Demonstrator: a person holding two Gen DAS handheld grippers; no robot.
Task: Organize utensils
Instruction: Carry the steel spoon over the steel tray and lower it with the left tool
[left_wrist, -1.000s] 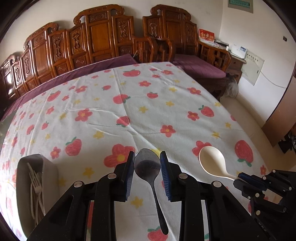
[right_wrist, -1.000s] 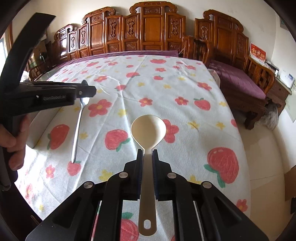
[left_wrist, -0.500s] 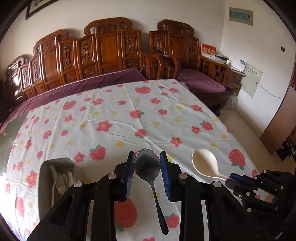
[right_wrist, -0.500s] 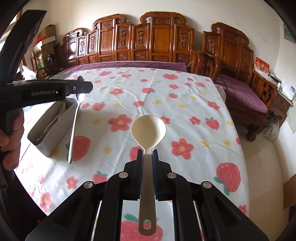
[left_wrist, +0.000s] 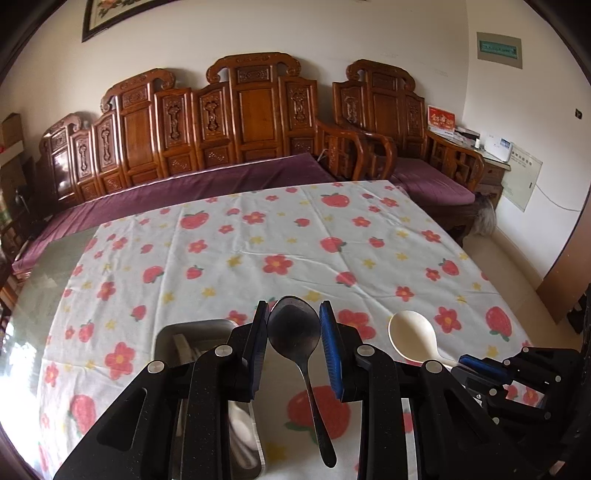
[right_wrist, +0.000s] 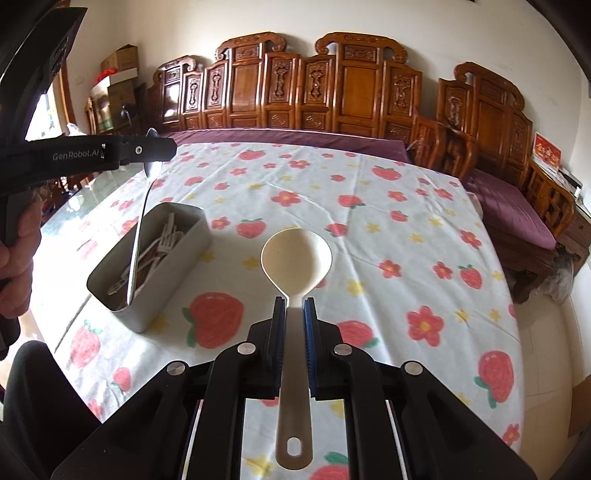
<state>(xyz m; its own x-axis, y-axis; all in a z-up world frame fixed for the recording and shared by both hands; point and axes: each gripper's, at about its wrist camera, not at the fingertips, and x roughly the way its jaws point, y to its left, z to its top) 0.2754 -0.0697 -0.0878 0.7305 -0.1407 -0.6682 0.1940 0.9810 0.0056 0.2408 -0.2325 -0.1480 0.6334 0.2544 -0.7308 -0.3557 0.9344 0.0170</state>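
Both pairs of jaws are clamped on spoons above the strawberry-print tablecloth (right_wrist: 388, 229). On it sits a grey utensil bin (right_wrist: 173, 273) holding pale forks (right_wrist: 168, 236). Right gripper (right_wrist: 294, 308) pinches the cream plastic spoon (right_wrist: 295, 258) at its neck; left gripper (left_wrist: 293, 325) grips the metal spoon (left_wrist: 293, 328) by the bowl, handle hanging over the bin.

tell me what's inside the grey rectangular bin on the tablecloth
The grey rectangular metal bin holds pale forks and similar light utensils, piled lengthwise. The long metal spoon held by the left claw hangs over it, covering part of the pile; the bin's bottom is hidden.
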